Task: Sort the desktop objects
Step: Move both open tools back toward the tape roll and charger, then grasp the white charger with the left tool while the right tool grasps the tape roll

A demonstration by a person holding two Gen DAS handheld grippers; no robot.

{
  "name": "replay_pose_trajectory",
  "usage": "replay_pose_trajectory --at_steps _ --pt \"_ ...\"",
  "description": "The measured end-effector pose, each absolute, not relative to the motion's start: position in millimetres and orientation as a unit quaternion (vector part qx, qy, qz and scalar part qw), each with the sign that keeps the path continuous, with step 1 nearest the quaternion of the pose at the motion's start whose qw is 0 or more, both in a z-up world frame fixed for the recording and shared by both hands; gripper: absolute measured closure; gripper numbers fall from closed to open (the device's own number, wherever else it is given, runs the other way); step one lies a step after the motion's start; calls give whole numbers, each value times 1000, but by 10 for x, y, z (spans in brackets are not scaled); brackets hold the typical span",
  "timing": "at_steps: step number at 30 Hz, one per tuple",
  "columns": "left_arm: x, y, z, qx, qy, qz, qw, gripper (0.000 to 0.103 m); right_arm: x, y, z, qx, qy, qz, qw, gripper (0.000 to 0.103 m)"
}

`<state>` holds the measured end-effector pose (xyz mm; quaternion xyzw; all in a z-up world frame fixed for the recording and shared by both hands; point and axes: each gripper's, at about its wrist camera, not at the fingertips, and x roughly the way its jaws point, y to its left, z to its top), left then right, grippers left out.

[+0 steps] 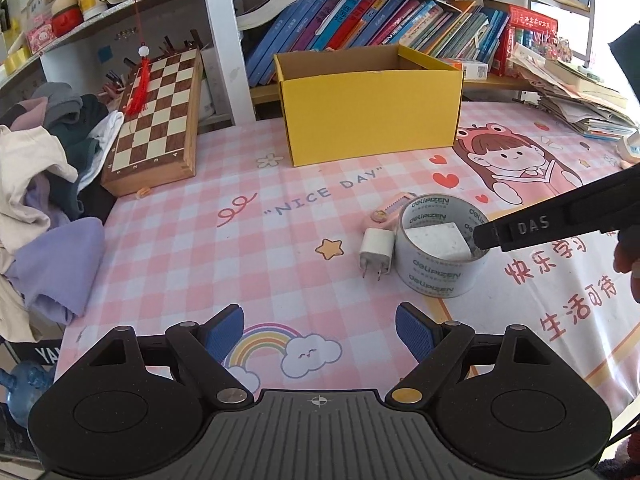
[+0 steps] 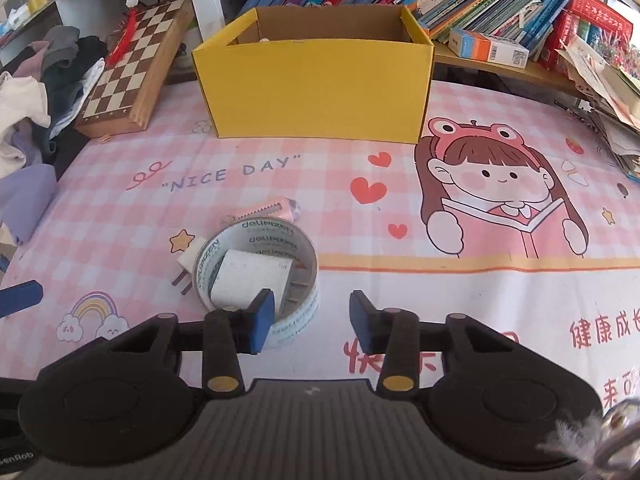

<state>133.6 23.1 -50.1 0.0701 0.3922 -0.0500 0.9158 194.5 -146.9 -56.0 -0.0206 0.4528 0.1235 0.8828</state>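
A roll of clear tape (image 1: 438, 266) (image 2: 300, 312) lies flat on the pink desk mat with a large white charger (image 1: 436, 240) (image 2: 248, 278) inside its ring. A small white plug (image 1: 375, 250) (image 2: 188, 258) lies against its left side, and a pink utility knife (image 1: 390, 210) (image 2: 268, 210) behind it. An open yellow box (image 1: 370, 120) (image 2: 316, 92) stands at the back. My right gripper (image 2: 312, 316) is open, its left finger inside the tape ring and its right finger outside, straddling the near wall. My left gripper (image 1: 320, 332) is open and empty, to the left of the tape.
A folded chessboard (image 1: 154, 120) (image 2: 128, 72) leans at the back left beside a heap of clothes (image 1: 44, 184). Shelves of books (image 1: 360, 20) stand behind the box. A stack of papers (image 1: 580, 100) lies at the back right.
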Motion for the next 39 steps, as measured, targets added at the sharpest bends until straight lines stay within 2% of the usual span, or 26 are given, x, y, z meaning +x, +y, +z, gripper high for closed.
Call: replay_pose_trajectory --at_steps 2,4,11,23,31,39 --pt "1349 216 -506 73 389 -54 917 18 1977 -1452 -574 -24 456 128 881 80" --pt "1360 192 -513 78 386 -59 917 18 2009 -1436 -587 -27 459 132 878 88" --pt "1450 67 -568 92 384 -75 916 20 2002 -1524 -530 -38 453 133 881 98" --pt "1562 -110 -631 97 386 -87 913 22 1962 -1677 -502 -86 455 127 877 98" --pt "1526 -217 -627 102 384 -93 913 23 2065 -1788 -607 -51 470 131 871 99" --pt "1608 -280 -659 105 382 -89 914 23 1970 -1924 -289 -12 423 143 894 99"
